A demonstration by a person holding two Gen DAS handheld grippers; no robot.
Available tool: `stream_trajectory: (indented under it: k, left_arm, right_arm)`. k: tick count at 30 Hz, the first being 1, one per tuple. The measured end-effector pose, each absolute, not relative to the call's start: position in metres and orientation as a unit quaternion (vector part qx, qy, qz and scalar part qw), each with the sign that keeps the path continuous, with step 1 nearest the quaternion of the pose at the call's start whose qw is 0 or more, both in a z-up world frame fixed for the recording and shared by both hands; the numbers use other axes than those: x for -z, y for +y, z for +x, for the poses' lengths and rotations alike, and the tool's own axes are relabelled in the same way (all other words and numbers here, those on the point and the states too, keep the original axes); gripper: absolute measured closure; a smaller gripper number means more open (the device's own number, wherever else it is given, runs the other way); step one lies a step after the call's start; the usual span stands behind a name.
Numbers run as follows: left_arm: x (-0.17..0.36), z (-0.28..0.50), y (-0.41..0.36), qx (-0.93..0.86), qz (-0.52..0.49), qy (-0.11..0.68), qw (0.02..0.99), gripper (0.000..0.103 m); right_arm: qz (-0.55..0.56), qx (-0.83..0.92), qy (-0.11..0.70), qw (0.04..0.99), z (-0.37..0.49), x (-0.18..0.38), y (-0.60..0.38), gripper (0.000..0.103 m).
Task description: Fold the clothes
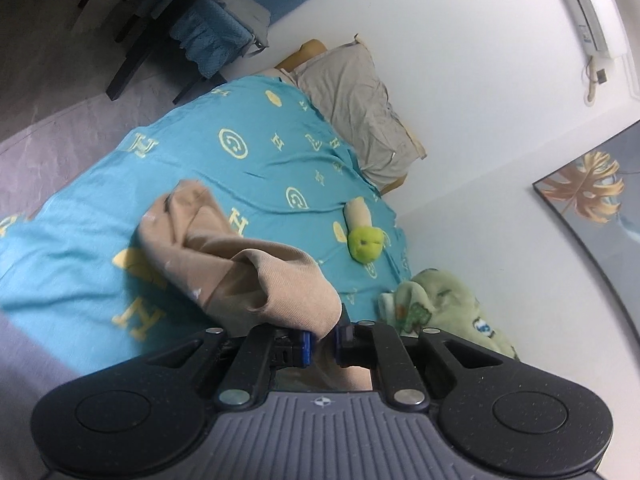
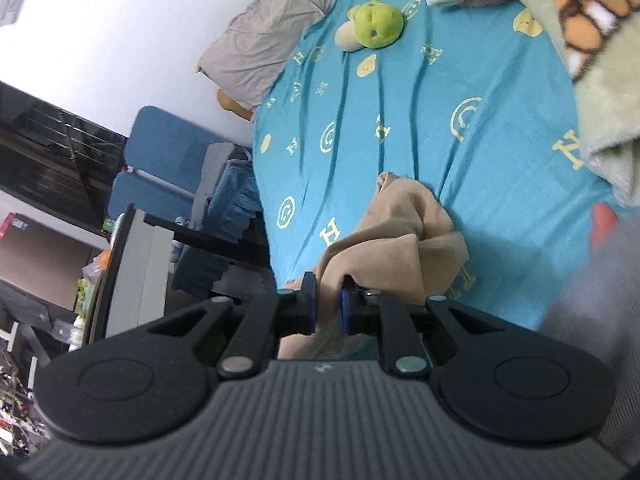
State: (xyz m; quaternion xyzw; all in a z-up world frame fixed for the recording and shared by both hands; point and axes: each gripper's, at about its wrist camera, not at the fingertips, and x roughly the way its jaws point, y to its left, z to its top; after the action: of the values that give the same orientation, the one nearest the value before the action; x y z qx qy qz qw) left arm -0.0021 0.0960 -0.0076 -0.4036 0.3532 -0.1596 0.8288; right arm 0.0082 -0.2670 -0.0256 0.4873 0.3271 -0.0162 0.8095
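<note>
a tan garment (image 1: pixel 224 256) hangs bunched between two claws above a bed covered by a blue sheet (image 1: pixel 248 168). the left claw (image 1: pixel 322 344) is pinched narrow on one part of the cloth, the right claw (image 2: pixel 328 308) pinched narrow on another, with the loose middle sagging onto the sheet. the fabric looks light, soft and limp, likely to droop and twist rather than keep a shape, so it is best held at hems or corners and drawn taut before it is laid down. going left to right in the left wrist view: a dark chair (image 1: pixel 132 20) beyond the bed's far edge, open sheet around the garment, a grey pillow (image 1: pixel 360 108) by the wall, a green plush toy (image 1: pixel 364 242), then a pale green blanket (image 1: pixel 444 312) heaped near the wall. the widest free room appears to be mid-bed, short of the toy and blanket.
</note>
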Motion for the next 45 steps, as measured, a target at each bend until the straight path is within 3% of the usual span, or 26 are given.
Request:
stream_trajectory:
  k: [14,19,24,26,28,29,31,33,36,45]
  left_arm:
    - [0.093,0.174,0.071,0.123,-0.32,0.396,0.852,0.091]
    - [0.131,0.199,0.084,0.133,-0.324,0.415,0.84,0.091]
    - [0.13,0.2,0.082,0.145,-0.305,0.41,0.847,0.091]
    - [0.124,0.197,0.079,0.164,-0.288,0.404,0.853,0.082]
    - [0.114,0.192,0.075,0.182,-0.271,0.395,0.859,0.057]
    - [0.108,0.188,0.073,0.188,-0.264,0.388,0.863,0.05]
    - [0.096,0.179,0.069,0.192,-0.246,0.366,0.877,0.027]
    - [0.084,0.166,0.064,0.194,-0.217,0.337,0.895,0.019]
    - [0.075,0.153,0.056,0.194,-0.175,0.314,0.913,0.007]
    - [0.109,0.162,0.036,0.149,-0.062,0.35,0.923,0.008]
  right_arm:
    - [0.488,0.054,0.422,0.762,0.18,0.121,-0.276,0.088]
    - [0.491,0.049,0.437,0.752,0.197,0.141,-0.272,0.087]
    - [0.456,0.051,0.44,0.772,0.196,0.134,-0.265,0.086]
    - [0.45,0.052,0.438,0.776,0.192,0.131,-0.266,0.085]
    - [0.442,0.047,0.433,0.784,0.187,0.125,-0.266,0.076]
    - [0.438,0.041,0.421,0.793,0.182,0.12,-0.266,0.069]
    - [0.428,0.03,0.397,0.812,0.173,0.11,-0.266,0.031]
    - [0.41,0.03,0.351,0.841,0.16,0.094,-0.265,0.012]
    - [0.375,0.021,0.297,0.878,0.144,0.074,-0.264,0.009]
    - [0.193,0.01,0.364,0.911,0.174,0.101,-0.231,0.01]
